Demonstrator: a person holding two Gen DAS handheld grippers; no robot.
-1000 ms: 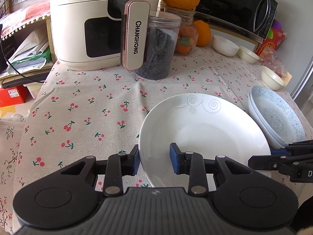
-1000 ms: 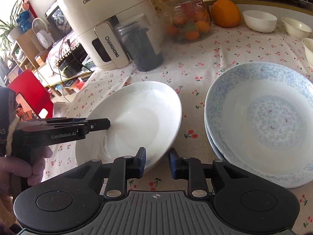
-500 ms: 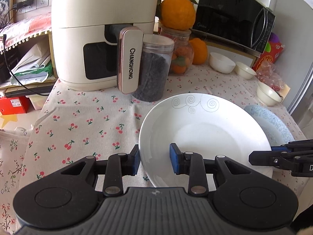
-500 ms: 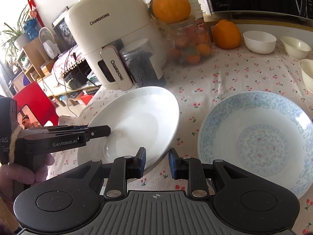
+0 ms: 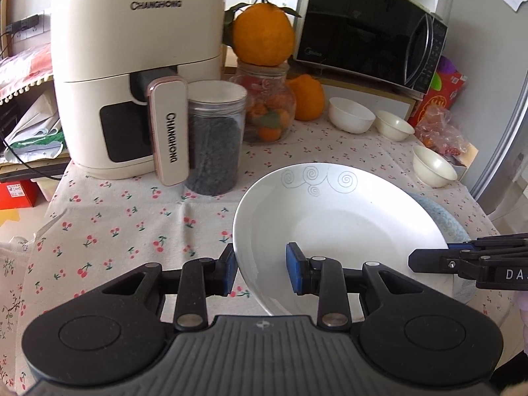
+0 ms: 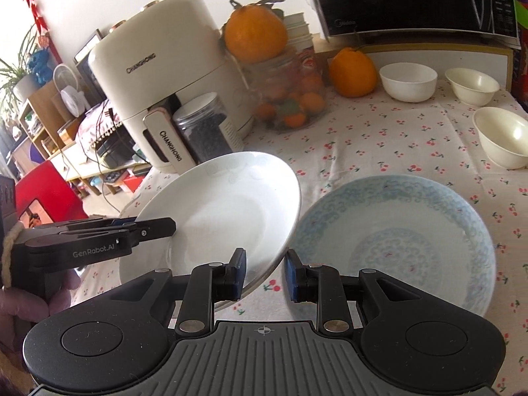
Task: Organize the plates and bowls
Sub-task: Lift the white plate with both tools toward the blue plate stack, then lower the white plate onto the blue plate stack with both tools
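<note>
A white plate (image 5: 340, 227) with grey swirls is held above the table by both grippers. My left gripper (image 5: 262, 270) is shut on its near-left rim. My right gripper (image 6: 264, 270) is shut on its opposite rim; the plate (image 6: 224, 217) tilts there. The right gripper's fingers also show in the left wrist view (image 5: 468, 257), and the left gripper's in the right wrist view (image 6: 109, 237). A blue-patterned plate (image 6: 396, 241) lies on the cherry tablecloth to the right; in the left wrist view only its edge (image 5: 445, 221) shows behind the white plate. Three small white bowls (image 5: 351, 118) (image 5: 394, 125) (image 5: 434, 166) stand at the back right.
A cream air fryer (image 5: 138, 76), a jar of dark contents (image 5: 214, 138), a glass jar (image 5: 267, 105) with an orange (image 5: 262, 36) on top, and another orange (image 5: 307, 97) stand at the back. A black microwave (image 5: 366, 33) is behind. The table's left edge (image 5: 36, 231) drops off.
Both grippers have lifted the white plate higher off the table. The blue-patterned plate has stayed on the cloth and now sits lower and more hidden in the left wrist view.
</note>
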